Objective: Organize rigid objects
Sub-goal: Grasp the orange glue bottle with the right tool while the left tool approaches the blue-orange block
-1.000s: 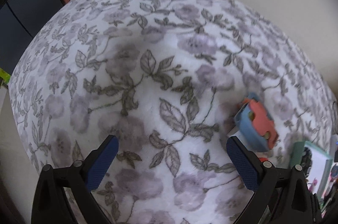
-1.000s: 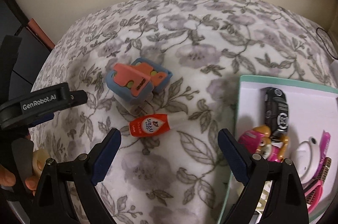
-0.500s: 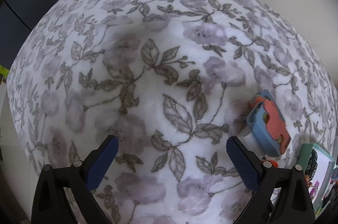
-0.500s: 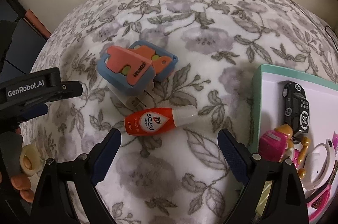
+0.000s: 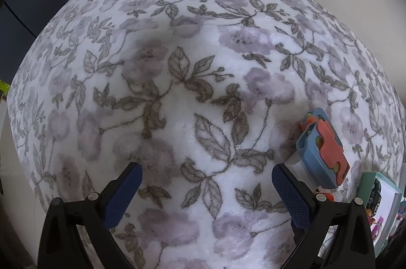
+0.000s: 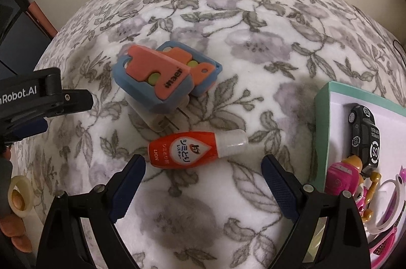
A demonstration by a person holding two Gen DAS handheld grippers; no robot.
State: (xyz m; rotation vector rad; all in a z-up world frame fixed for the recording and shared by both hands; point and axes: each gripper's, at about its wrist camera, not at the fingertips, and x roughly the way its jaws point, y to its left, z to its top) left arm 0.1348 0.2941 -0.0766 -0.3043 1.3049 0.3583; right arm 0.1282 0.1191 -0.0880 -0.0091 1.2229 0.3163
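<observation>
**Red tube lying crosswise ahead of my right gripper**

My right gripper (image 6: pixel 203 175) has its jaws spread wide with nothing between them. Just above its fingertips, at the frame's centre, the red tube (image 6: pixel 192 148) lies on the floral blanket (image 6: pixel 253 45), its long axis running nearly left to right, with the clear cap toward the right and tilted slightly up. Above-left of it sits the blue and orange case (image 6: pixel 162 76), resting on a white plug. The teal-rimmed tray (image 6: pixel 322 131) fills the right edge and holds a black toy car (image 6: pixel 365 131).

My left gripper (image 5: pixel 206 192) is equally wide open and empty over bare blanket; the case (image 5: pixel 322 149) shows at centre right.
</observation>
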